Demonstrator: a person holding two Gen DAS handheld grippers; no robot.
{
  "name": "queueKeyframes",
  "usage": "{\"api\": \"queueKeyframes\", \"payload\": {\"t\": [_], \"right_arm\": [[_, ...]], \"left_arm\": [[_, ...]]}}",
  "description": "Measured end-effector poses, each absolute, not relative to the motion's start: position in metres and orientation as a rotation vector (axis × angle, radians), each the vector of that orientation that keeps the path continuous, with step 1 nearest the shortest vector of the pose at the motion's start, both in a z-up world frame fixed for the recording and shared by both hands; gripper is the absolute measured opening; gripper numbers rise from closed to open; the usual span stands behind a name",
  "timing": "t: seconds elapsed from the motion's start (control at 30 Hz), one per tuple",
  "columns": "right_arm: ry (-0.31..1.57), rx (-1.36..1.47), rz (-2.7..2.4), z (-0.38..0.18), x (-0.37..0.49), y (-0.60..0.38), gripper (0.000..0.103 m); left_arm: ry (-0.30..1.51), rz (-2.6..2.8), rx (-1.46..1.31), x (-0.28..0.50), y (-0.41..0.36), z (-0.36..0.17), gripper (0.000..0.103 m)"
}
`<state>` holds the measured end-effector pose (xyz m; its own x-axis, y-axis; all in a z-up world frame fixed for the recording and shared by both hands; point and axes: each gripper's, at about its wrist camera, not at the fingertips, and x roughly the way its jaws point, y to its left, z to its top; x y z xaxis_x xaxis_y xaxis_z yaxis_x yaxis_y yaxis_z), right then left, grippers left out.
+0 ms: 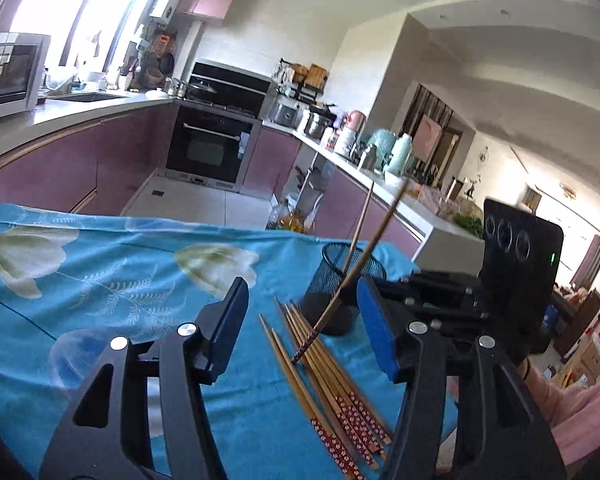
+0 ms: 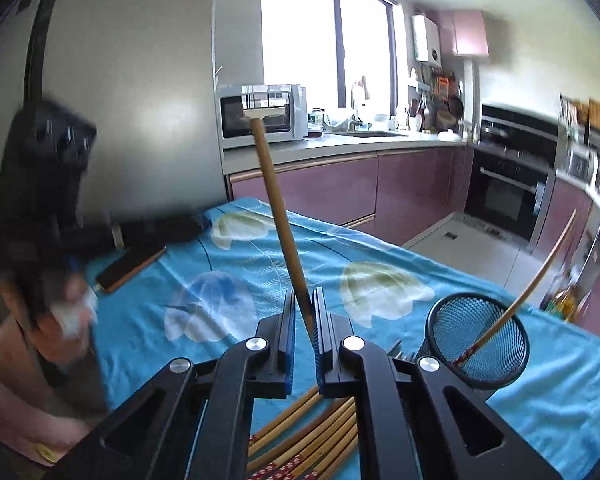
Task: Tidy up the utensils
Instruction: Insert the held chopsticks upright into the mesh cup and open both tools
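My right gripper [image 2: 304, 320] is shut on one wooden chopstick [image 2: 278, 208], which slants up and away from the pads. In the left wrist view that same chopstick [image 1: 364, 252] hangs tilted over the pile, with its red-patterned end low. A black mesh cup [image 2: 476, 344] stands on the blue cloth to the right, and one chopstick [image 2: 540, 272] leans inside it. Several loose chopsticks [image 1: 332, 380] lie on the cloth below both grippers. My left gripper [image 1: 302, 328] is open above them with nothing between its fingers.
The blue flowered tablecloth [image 1: 100, 280] covers the table; its far edge drops to the kitchen floor. A phone [image 2: 132, 268] lies at the left of the cloth. A hand and the left tool's blurred body [image 2: 48, 168] fill the left side. Purple cabinets stand beyond.
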<state>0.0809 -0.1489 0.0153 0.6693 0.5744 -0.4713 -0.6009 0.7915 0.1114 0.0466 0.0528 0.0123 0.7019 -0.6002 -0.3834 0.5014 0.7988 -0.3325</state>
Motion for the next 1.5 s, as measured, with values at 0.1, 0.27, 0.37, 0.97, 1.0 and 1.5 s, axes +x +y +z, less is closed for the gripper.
{"api": "queueKeyframes", "payload": {"t": [0.1, 0.27, 0.37, 0.97, 1.0, 1.5], "right_arm": [[0.545, 0.008, 0.686, 0.015, 0.087, -0.154, 0.007], [0.564, 0.079, 0.698, 0.014, 0.09, -0.167, 0.006], [0.555, 0.102, 0.67, 0.014, 0.089, -0.174, 0.006], [0.402, 0.211, 0.392, 0.077, 0.109, -0.271, 0.005], [0.417, 0.217, 0.394, 0.073, 0.114, -0.272, 0.005], [0.69, 0.274, 0.339, 0.003, 0.158, -0.274, 0.015]], "left_arm": [[0.536, -0.644, -0.134, 0.046, 0.036, -0.005, 0.046], [0.554, -0.659, -0.057, 0.046, 0.015, -0.018, 0.042], [0.559, -0.656, -0.038, 0.049, 0.009, -0.021, 0.042], [0.733, -0.61, 0.025, 0.073, -0.019, -0.055, 0.039], [0.744, -0.603, 0.028, 0.075, -0.019, -0.058, 0.039], [0.846, -0.572, 0.067, 0.083, -0.024, -0.082, 0.037]]}}
